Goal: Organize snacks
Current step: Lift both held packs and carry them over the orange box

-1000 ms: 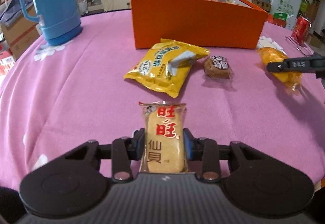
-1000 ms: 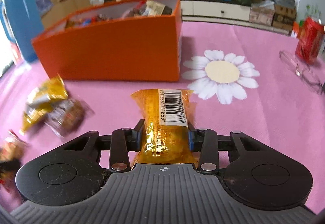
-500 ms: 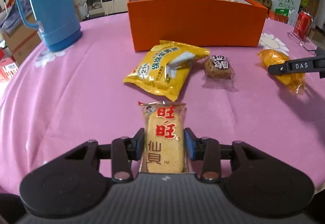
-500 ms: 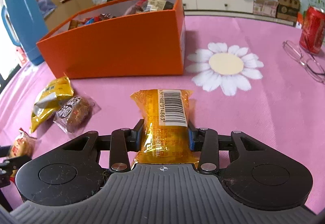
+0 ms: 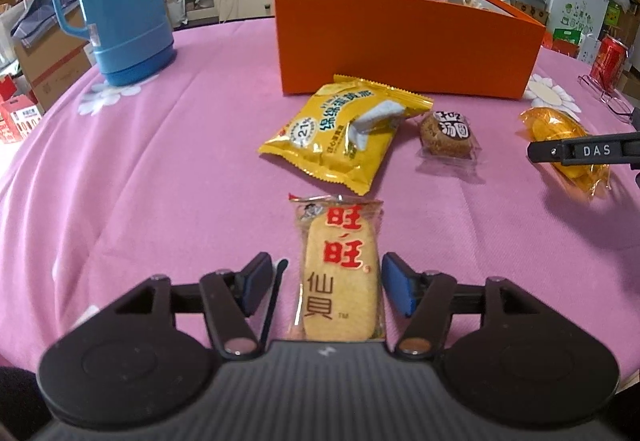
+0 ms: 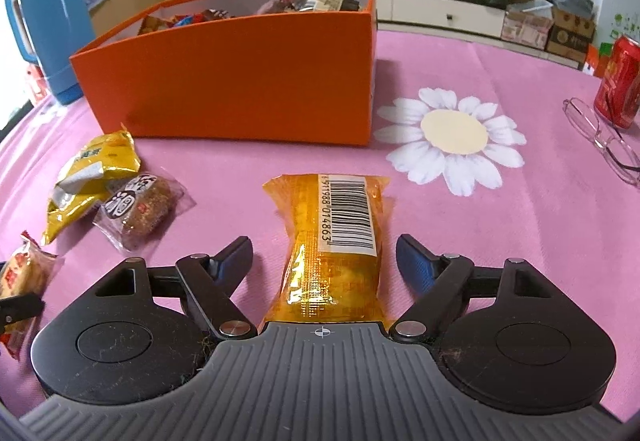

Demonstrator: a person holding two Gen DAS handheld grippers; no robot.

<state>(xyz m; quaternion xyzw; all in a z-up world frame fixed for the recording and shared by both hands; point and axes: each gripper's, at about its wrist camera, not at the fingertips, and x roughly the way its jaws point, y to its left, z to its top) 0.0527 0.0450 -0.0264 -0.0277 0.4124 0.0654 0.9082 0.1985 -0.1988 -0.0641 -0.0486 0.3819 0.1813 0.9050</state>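
Left wrist view: left gripper [image 5: 326,287] has just been opening, pads clear of the rice cracker pack [image 5: 339,269] lying between them on the worktop [image 5: 168,177], long axis pointing away. Right gripper [image 6: 324,261] likewise just opened around the orange pack [image 6: 334,241]. Orange box [image 6: 240,81] sits far, beyond both.

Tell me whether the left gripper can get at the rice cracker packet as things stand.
Probably yes. The rice cracker packet lies flat on the pink tablecloth between the left gripper's jaws, which have just been opening and stand clear of it. Nothing blocks it.
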